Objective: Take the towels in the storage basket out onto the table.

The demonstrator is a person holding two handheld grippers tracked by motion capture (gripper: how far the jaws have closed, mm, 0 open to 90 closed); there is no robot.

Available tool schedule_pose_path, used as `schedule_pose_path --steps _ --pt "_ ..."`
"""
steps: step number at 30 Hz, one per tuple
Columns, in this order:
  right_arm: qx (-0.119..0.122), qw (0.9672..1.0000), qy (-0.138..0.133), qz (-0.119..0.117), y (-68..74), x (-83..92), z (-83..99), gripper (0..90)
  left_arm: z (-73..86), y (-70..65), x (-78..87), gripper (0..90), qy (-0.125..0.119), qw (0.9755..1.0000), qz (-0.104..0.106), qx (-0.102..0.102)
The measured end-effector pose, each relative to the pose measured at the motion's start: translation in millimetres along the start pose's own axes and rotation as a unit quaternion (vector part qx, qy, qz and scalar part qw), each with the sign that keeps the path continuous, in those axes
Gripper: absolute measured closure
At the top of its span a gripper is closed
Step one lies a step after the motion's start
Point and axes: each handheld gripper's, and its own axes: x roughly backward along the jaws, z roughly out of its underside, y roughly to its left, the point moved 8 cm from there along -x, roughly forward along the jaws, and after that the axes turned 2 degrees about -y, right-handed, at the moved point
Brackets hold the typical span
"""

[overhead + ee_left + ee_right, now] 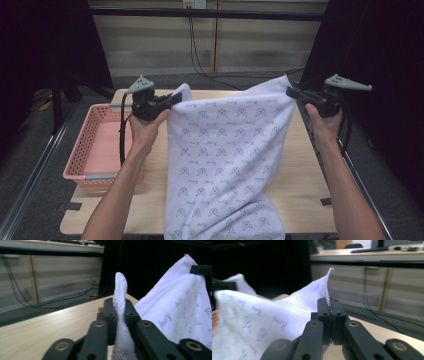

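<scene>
A white cloth [227,160] printed with small blue marks hangs spread between my two grippers, above the wooden table [295,195]. Its lower end drapes over the table's front edge. My left gripper [176,98] is shut on the cloth's top left corner [120,302], which sticks up between the jaws. My right gripper [290,92] is shut on the top right corner [327,287], whose stitched edge rises above the pinched jaws. Both grippers are held well above the tabletop, a cloth's width apart.
A pink plastic basket [82,150] stands at the table's left side, beside my left forearm. Black cables [200,60] run down the wall and across the floor behind the table. Dark curtains flank the scene on both sides.
</scene>
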Motion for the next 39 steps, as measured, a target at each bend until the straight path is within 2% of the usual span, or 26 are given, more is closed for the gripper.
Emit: schedule_pose_path --steps 2,3,4,5,7,8,9,10,11,13,14,15,17,18,19,21,24,26,28,29,31,32,33,36,37,39 --pt "0.003 0.9997 0.022 0.014 -11.2 -21.0 3.4 87.9 -0.3 13.8 -9.2 68.0 0.002 0.9996 -0.017 0.021" --pt "-0.003 0.9992 0.032 0.023 -16.8 -30.2 8.5 79.2 1.4 19.1 -11.9 65.3 0.004 0.9994 -0.027 0.024" --pt "-0.003 0.9982 0.046 0.037 -22.3 -38.6 15.2 65.2 3.7 22.8 -13.4 63.3 0.006 0.9991 -0.032 0.027" --pt "-0.007 0.9969 0.058 0.053 -27.1 -44.3 22.4 62.9 6.7 23.7 -13.9 61.7 0.009 0.9990 -0.030 0.032" --pt "-0.019 0.9967 0.065 0.045 -29.0 -49.7 34.1 59.0 15.8 20.1 -12.5 59.9 0.018 0.9992 -0.023 0.025" --pt "-0.018 0.9965 0.070 0.043 -27.6 -49.5 41.5 57.9 19.7 19.2 -11.7 60.5 0.026 0.9991 -0.026 0.019" --pt "-0.017 0.9963 0.076 0.037 -25.5 -48.8 46.4 57.9 24.1 16.2 -10.2 60.5 0.031 0.9991 -0.020 0.018" --pt "-0.010 0.9958 0.085 0.032 -22.9 -46.7 52.6 57.6 27.8 12.4 -8.5 60.6 0.030 0.9993 -0.011 0.021" --pt "-0.010 0.9952 0.093 0.031 -19.9 -42.7 58.4 57.0 33.3 7.2 -6.0 61.2 0.034 0.9992 -0.011 0.017" --pt "-0.010 0.9951 0.098 0.010 -9.1 -31.8 68.5 57.0 41.8 -3.7 -1.8 61.9 0.044 0.9989 0.013 0.013" --pt "-0.005 0.9949 0.100 0.007 -3.4 -24.8 73.9 57.0 47.0 -10.8 1.5 61.8 0.050 0.9986 0.018 0.006" --pt "-0.005 0.9947 0.103 -0.001 3.0 -17.4 79.9 57.0 51.9 -19.1 5.4 62.0 0.055 0.9980 0.032 -0.002" --pt "0.000 0.9929 0.118 -0.012 15.3 -2.1 94.9 56.5 63.3 -33.2 13.8 63.3 0.064 0.9970 0.043 -0.003" --pt "-0.003 0.9925 0.121 -0.017 21.3 5.5 102.1 56.3 70.9 -40.8 17.6 64.0 0.072 0.9957 0.058 -0.005" --pt "-0.012 0.9917 0.125 -0.030 28.0 13.1 109.6 56.4 79.6 -47.1 21.8 64.6 0.082 0.9945 0.064 -0.008" --pt "-0.012 0.9904 0.131 -0.040 41.8 28.5 125.6 56.7 99.3 -58.2 31.4 65.4 0.103 0.9917 0.076 -0.007" --pt "-0.014 0.9835 0.164 -0.075 68.5 51.2 156.0 58.9 131.4 -69.0 46.7 66.4 0.131 0.9873 0.091 -0.003" --pt "-0.016 0.9763 0.192 -0.099 86.2 64.3 178.1 59.5 152.0 -72.0 53.5 67.5 0.151 0.9846 0.089 0.003" --pt "-0.015 0.9673 0.227 -0.112 99.9 72.9 200.9 59.4 172.0 -75.3 58.6 67.5 0.170 0.9811 0.091 0.016" --pt "-0.016 0.9644 0.238 -0.115 104.8 75.8 210.8 59.3 182.2 -77.3 61.0 67.2 0.182 0.9787 0.093 0.015" --pt "-0.013 0.9548 0.268 -0.128 111.9 78.0 229.0 56.5 201.0 -79.9 64.4 66.2 0.212 0.9727 0.093 0.012" --pt "-0.015 0.9507 0.283 -0.126 113.7 76.6 236.4 52.9 206.2 -81.2 65.2 65.5 0.219 0.9710 0.096 0.014" --pt "-0.016 0.9470 0.290 -0.136 116.3 74.9 240.1 52.9 209.4 -81.1 65.8 64.9 0.222 0.9703 0.095 0.012" --pt "-0.013 0.9387 0.304 -0.163 124.0 69.4 247.6 52.2 218.5 -79.4 65.9 64.5 0.231 0.9683 0.093 0.014" --pt "-0.005 0.9368 0.309 -0.164 125.8 68.1 249.2 52.0 221.5 -77.1 65.0 64.3 0.235 0.9679 0.090 0.007" --pt "0.004 0.9353 0.309 -0.173 128.6 66.7 249.9 51.5 226.8 -75.0 62.1 64.7 0.247 0.9655 0.083 0.001"
